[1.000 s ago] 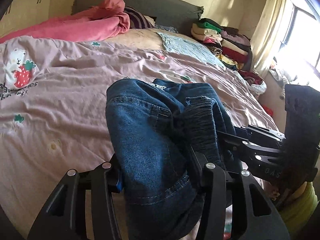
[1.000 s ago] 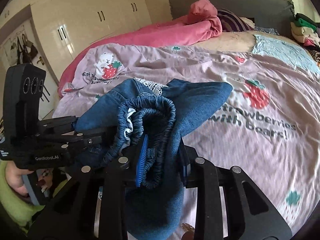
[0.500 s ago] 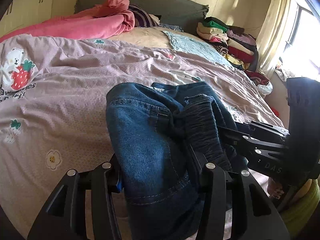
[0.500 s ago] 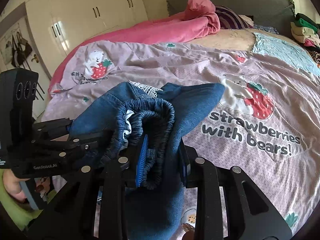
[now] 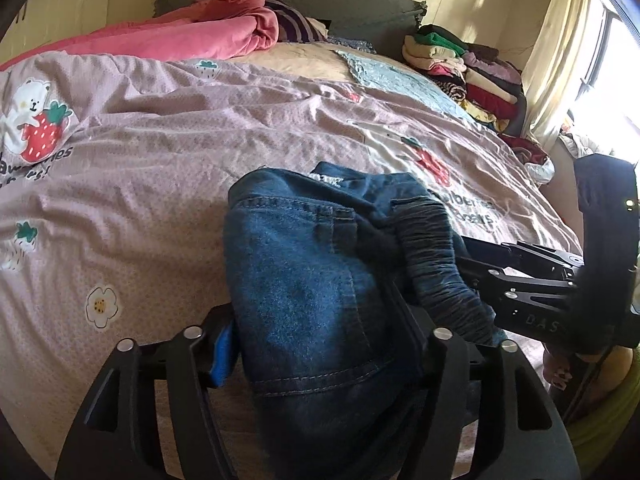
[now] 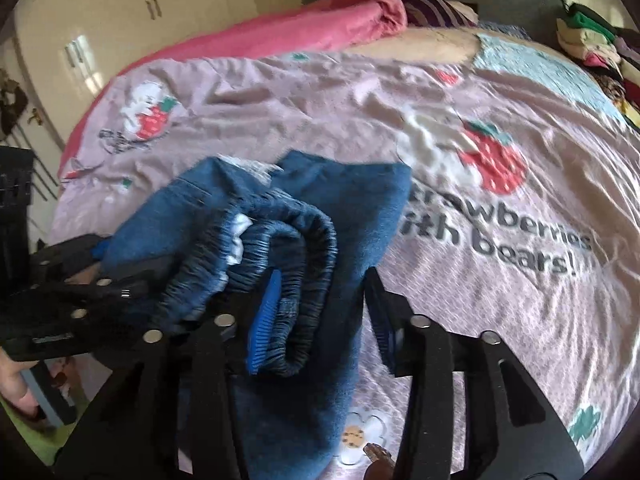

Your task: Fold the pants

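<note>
The blue denim pants (image 5: 304, 292) are bunched into a thick folded bundle, held above the bed's near edge. My left gripper (image 5: 320, 344) is shut on the bundle's left side, denim filling the gap between its fingers. My right gripper (image 6: 320, 316) is shut on the elastic waistband (image 6: 292, 248) and the fold beside it. Each gripper shows in the other's view, the right one (image 5: 532, 280) at the right and the left one (image 6: 72, 292) at the left. The pants' lower part hangs out of sight below both grippers.
The bed carries a pale purple strawberry-and-bear cover (image 5: 160, 152). A pink duvet (image 5: 192, 32) lies bunched by the grey headboard. A stack of folded clothes (image 5: 464, 72) sits at the far right corner. White wardrobes (image 6: 120, 20) stand left of the bed.
Both grippers with the pants bundle have moved forward over the bed and lower toward the cover. The grip on the pants is unchanged.
</note>
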`<state>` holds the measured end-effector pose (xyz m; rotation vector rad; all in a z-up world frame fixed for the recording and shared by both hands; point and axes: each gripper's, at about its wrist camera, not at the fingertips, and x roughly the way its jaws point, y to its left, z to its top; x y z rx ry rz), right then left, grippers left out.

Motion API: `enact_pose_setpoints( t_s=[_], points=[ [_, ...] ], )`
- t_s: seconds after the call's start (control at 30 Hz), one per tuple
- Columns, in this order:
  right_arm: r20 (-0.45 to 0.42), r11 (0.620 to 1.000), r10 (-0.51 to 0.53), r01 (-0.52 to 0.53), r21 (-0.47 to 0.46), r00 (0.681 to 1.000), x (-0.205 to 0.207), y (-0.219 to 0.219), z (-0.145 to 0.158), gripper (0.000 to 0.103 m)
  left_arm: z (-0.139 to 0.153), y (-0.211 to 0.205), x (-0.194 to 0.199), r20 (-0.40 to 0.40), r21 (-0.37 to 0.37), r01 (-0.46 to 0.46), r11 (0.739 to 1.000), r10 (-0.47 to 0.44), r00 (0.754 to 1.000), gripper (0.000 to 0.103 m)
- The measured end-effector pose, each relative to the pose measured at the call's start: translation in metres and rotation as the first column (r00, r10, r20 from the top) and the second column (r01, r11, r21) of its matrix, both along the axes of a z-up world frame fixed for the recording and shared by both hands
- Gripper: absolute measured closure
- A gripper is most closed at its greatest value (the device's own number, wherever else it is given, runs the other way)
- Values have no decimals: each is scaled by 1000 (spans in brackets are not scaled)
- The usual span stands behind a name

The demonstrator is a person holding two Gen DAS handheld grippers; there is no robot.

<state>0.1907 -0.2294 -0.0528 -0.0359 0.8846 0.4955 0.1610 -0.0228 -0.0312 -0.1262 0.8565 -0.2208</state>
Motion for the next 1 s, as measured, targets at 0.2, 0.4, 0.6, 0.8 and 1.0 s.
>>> enact_pose_setpoints(
  t_s=[0.2, 0.4, 0.6, 0.8, 1.0],
  points=[
    [-33, 999, -43, 42, -12, 999, 4, -5, -9, 45, -6, 2, -1, -17, 3, -3, 1000, 3, 1000, 38],
    [-13, 998, -55, 55, -27, 998, -3, -7, 0, 35, -4, 4, -7, -12, 1, -12, 1000, 12, 1000, 38],
    [39, 997, -72, 72, -18, 997, -18, -16, 16, 23, 5, 8, -17, -2, -15, -23, 1000, 23, 1000, 38],
    [104, 995, -97, 98, -3, 990, -37, -25, 35, 13, 17, 11, -30, 20, -6, -43, 999, 43, 999, 8],
    [140, 994, -110, 109, 15, 984, -53, -33, 50, 9, 32, 18, -46, 45, -1, -71, 997, 71, 996, 5]
  ],
)
